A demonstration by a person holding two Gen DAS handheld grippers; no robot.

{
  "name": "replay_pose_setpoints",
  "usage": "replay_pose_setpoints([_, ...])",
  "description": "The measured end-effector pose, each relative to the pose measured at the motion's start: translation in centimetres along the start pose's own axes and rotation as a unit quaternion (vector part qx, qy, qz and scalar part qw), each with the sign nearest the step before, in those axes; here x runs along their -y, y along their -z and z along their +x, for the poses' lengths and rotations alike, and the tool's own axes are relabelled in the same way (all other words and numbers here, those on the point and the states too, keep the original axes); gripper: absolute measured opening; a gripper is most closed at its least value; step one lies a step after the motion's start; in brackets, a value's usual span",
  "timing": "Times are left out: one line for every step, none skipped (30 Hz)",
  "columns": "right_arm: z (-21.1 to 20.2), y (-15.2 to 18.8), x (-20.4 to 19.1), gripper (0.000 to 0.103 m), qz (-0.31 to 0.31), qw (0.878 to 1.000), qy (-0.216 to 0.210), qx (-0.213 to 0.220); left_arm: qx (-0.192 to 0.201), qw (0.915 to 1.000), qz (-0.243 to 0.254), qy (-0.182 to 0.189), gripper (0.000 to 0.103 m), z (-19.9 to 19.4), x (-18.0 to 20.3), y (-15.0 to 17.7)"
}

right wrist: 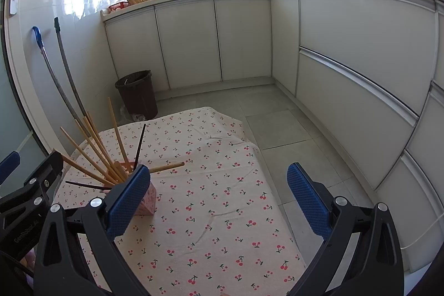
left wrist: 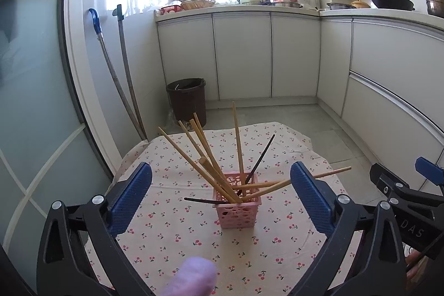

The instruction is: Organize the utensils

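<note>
A pink perforated holder (left wrist: 238, 208) stands on the cherry-print tablecloth (left wrist: 194, 240). Several wooden chopsticks (left wrist: 211, 157) and two black ones (left wrist: 259, 160) fan out of it. My left gripper (left wrist: 222, 201) is open and empty, its blue pads either side of the holder, nearer the camera. In the right wrist view the holder (right wrist: 147, 199) is at the left, partly hidden behind my left finger (right wrist: 127, 201). My right gripper (right wrist: 219, 201) is open and empty over the cloth, to the right of the holder.
A dark bin (left wrist: 187, 99) stands on the floor beyond the table. Two long handles (left wrist: 122, 85) lean on the left wall. White cabinets (right wrist: 347, 60) run along the back and right. The other gripper (left wrist: 410, 201) shows at the right edge.
</note>
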State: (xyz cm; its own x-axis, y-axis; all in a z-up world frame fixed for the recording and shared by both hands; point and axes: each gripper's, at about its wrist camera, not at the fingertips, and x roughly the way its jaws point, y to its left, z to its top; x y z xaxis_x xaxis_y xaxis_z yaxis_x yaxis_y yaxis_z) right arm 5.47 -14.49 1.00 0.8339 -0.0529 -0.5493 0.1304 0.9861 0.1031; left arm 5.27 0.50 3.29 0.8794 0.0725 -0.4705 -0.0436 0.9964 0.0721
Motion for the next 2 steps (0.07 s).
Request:
replay_pose_setpoints([0.03,0.02,-0.04,0.096,0.000,1.000,0.000,0.000,-0.003,1.0000,-0.002,0.001,0.096,0.06,-0.02,0.04])
replay_pose_setpoints([0.02,0.03,-0.03,0.096,0.001,1.000,0.000,-0.001,-0.005,1.0000,-0.004,0.001,0.096,0.11,-0.08,0.06])
